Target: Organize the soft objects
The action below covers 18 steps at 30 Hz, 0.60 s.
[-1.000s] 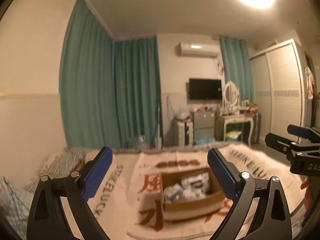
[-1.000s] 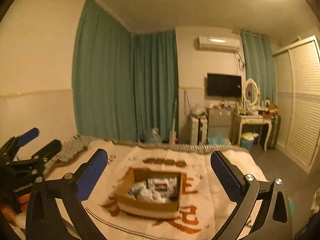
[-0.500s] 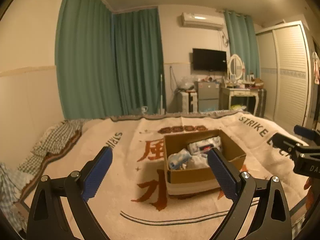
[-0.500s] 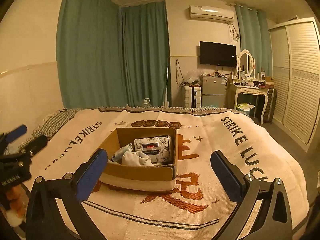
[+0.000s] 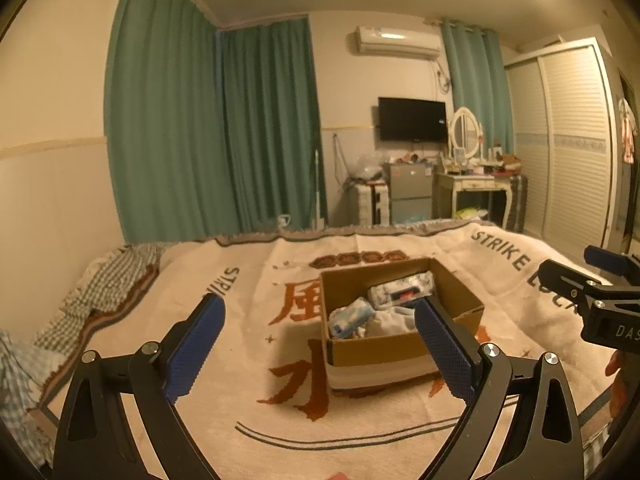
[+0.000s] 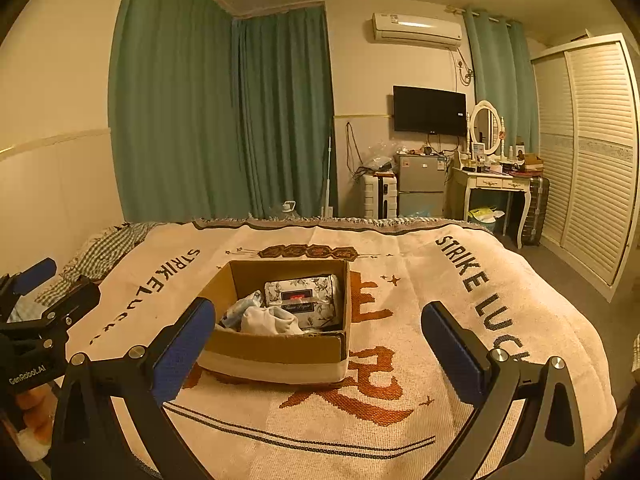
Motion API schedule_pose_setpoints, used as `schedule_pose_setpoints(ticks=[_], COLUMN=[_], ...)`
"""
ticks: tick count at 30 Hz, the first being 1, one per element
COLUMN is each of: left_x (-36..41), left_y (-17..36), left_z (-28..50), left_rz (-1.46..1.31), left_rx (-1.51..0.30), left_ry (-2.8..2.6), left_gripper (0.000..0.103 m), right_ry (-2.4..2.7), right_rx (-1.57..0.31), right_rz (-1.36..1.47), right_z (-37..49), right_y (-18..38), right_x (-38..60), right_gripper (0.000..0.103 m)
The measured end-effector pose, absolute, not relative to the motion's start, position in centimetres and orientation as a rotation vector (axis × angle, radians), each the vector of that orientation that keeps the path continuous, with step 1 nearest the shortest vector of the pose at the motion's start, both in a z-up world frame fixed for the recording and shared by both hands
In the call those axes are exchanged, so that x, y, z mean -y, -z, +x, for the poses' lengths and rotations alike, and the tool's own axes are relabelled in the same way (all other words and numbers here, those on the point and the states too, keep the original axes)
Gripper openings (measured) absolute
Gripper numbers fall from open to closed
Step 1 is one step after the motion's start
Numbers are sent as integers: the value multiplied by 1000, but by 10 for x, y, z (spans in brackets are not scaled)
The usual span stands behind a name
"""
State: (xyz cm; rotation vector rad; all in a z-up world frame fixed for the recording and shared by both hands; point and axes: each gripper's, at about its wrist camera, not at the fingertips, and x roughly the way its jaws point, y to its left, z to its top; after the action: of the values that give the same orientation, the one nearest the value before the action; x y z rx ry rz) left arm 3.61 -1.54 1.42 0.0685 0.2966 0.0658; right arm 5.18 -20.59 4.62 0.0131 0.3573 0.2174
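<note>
Cardboard landmark: open brown cardboard box (image 6: 280, 320) with a pale band round its base, sitting on the cream woven blanket (image 6: 420, 420) with rust-red characters and black "STRIKE LUCK" lettering.
Box contents: floral-printed soft pack with a dark label (image 6: 304, 298) against the far right wall of the box; crumpled white cloth (image 6: 268, 320) at the near wall; light blue-and-white soft pack (image 5: 350, 316) on the left side, touching the cloth.
Long axis: the floral pack lies flat, its length running across the box from left to right; label faces up.
Left gripper (image 5: 320, 350): blue-padded fingers spread wide, nothing between them, hovering on the near side of the box (its right pad overlaps the box rim in the left wrist view).
Right gripper (image 6: 316, 350): likewise wide apart and empty, near side of the box.
Edges and room: bare blanket lies all round the box; checked fabric (image 5: 108, 284) is bunched well to the left of it.
</note>
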Motion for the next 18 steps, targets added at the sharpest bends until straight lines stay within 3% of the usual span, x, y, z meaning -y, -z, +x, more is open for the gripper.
schedule_pose_setpoints(ticks=[18], left_x=[15], left_y=[-11], left_z=[36], left_rz=[71], left_rx=[-308], left_ry=[-70], left_gripper=[97], right_ry=[-224], right_rx=[-373], right_rz=[-1], right_z=[50], right_y=[-41], right_x=[200], right_gripper=[103])
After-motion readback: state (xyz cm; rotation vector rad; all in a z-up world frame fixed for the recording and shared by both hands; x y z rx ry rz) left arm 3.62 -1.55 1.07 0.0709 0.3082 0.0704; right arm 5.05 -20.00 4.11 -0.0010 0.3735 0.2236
